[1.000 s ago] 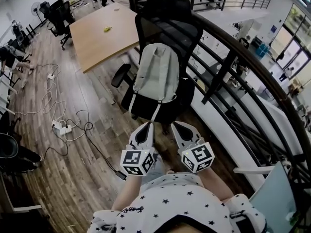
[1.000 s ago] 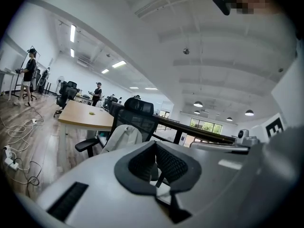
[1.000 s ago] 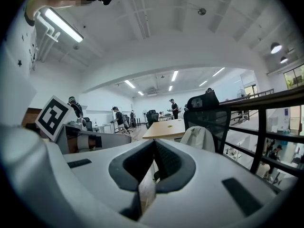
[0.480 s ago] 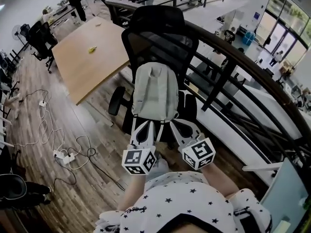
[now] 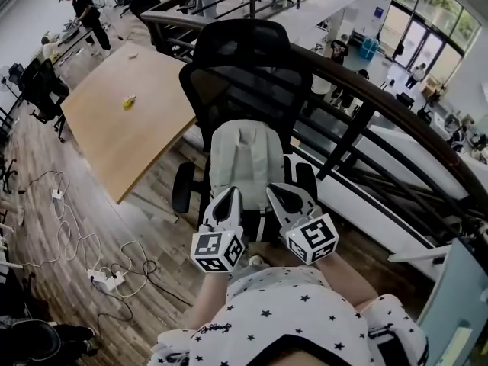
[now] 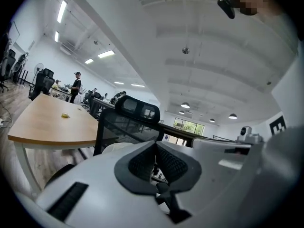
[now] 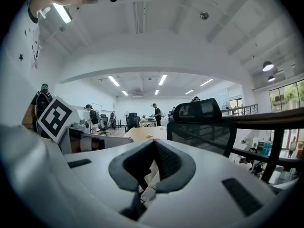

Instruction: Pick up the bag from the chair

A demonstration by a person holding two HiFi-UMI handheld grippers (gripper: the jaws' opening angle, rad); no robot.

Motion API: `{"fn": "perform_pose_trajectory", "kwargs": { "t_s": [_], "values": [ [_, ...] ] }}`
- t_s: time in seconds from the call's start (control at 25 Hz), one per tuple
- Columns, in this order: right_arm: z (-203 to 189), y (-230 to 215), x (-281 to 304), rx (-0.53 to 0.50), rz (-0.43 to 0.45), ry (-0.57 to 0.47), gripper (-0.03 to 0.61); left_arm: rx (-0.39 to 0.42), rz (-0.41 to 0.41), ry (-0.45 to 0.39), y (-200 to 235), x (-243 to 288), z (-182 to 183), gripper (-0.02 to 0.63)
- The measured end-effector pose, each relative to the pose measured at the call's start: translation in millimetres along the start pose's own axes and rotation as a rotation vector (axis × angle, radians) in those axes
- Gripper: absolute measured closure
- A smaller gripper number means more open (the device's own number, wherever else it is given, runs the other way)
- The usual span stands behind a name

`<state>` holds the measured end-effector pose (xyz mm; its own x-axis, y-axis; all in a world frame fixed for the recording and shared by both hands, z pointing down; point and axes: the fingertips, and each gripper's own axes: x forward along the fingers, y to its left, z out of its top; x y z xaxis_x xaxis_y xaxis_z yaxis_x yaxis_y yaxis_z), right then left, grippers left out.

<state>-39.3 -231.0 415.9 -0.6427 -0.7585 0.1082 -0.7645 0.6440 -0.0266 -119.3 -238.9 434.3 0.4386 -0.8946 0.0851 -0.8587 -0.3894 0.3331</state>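
A light grey backpack (image 5: 245,157) leans upright against the back of a black office chair (image 5: 248,59), straps facing me. In the head view my left gripper (image 5: 231,195) and right gripper (image 5: 274,192) are side by side just in front of the bag's lower edge, tips pointing at it. Both are shut with nothing between the pads. The left gripper view shows the closed left gripper (image 6: 155,145) below the chair's headrest (image 6: 137,109), with a pale sliver of the bag (image 6: 115,148) beside it. The right gripper (image 7: 153,143) is aimed past the chair's mesh back (image 7: 202,127).
A wooden table (image 5: 126,120) stands left of the chair. A dark curved railing (image 5: 366,101) runs close behind and to the right. Cables and a power strip (image 5: 107,279) lie on the wood floor at the left. People stand at far desks (image 5: 80,10).
I have come closer to the chair. Both grippers, still shut, went from well short of the seat to right at the bag's lower edge.
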Motion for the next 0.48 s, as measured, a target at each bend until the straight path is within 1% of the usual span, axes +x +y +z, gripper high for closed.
{"fn": "perform_pose_trajectory", "kwargs": {
  "t_s": [0.12, 0.28, 0.48],
  "values": [
    [-3, -7, 18, -0.009, -0.035, -0.003, 0.584, 0.017, -0.027, 0.024, 20, 18, 0, 0.601],
    [-11, -19, 47, -0.028, -0.072, 0.017, 0.583, 0.029, -0.040, 0.036, 50, 47, 3, 0.601],
    [-30, -45, 74, -0.004, -0.094, 0.064, 0.583, 0.046, -0.050, 0.054, 66, 81, -1, 0.601]
  ]
}}
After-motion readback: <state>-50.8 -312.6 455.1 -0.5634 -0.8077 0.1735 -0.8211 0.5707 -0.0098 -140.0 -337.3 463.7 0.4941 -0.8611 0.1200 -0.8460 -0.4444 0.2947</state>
